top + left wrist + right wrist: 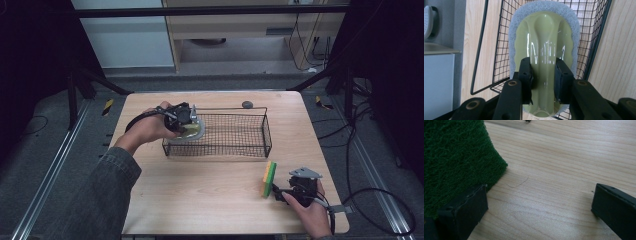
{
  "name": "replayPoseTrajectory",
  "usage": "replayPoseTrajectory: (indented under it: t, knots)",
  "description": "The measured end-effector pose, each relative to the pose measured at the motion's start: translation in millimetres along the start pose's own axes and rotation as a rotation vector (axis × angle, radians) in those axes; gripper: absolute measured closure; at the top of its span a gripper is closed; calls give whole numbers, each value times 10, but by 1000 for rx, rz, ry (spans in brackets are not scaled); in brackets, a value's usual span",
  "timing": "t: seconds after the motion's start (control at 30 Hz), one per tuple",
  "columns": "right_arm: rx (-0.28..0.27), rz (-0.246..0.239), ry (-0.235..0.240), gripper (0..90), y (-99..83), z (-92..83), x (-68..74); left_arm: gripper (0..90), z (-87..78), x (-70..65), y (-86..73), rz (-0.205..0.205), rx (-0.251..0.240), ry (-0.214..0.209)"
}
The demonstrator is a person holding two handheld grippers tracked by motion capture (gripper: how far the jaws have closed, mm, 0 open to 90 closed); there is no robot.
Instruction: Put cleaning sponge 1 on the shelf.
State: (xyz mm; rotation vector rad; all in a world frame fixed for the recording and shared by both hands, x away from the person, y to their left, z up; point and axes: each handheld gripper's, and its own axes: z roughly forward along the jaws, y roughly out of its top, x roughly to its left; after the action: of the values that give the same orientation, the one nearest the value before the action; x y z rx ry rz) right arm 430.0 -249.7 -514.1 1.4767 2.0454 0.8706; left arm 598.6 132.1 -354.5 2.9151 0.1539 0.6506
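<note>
Two grippers | left gripper (543,80) squeezes green scrubber (544,45) over wire basket (260,135) | right gripper (539,210) wide, beside sponge (270,178)

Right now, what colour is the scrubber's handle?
Glossy yellow-green handle with a grey-white pad rim; the left gripper view shows it best.

A laboratory-style recording bay is indicated: a plain wooden table (210,200) is enclosed by black frame struts (95,80) and dark curtains, with metal floor rails (45,180) laid on grey carpet. Loose cables (370,195) are seen on the floor beyond the right gripper (280,192), and a pale cabinet (125,35) is placed far behind the left gripper (187,117).
</note>
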Motion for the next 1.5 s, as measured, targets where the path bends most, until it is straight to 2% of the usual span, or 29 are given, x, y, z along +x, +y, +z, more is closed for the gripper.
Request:
replayPoseTrajectory:
  t: [0.13,0.57,1.27,1.37,1.5]
  knots:
    - [0,-1,0,6,0,0,0,707,26,-2,-10,8,3,-2]
    - [3,0,0,6,1,-3,-1,707,161,-47,-41,-12,8,-26]
    - [3,-1,0,5,1,-3,-1,706,224,-63,-55,-10,19,-42]
    - [3,-1,0,5,1,-3,-1,705,228,-67,-60,-21,19,-45]
    - [3,-1,0,6,1,-3,-1,705,238,-67,-58,-11,23,-46]
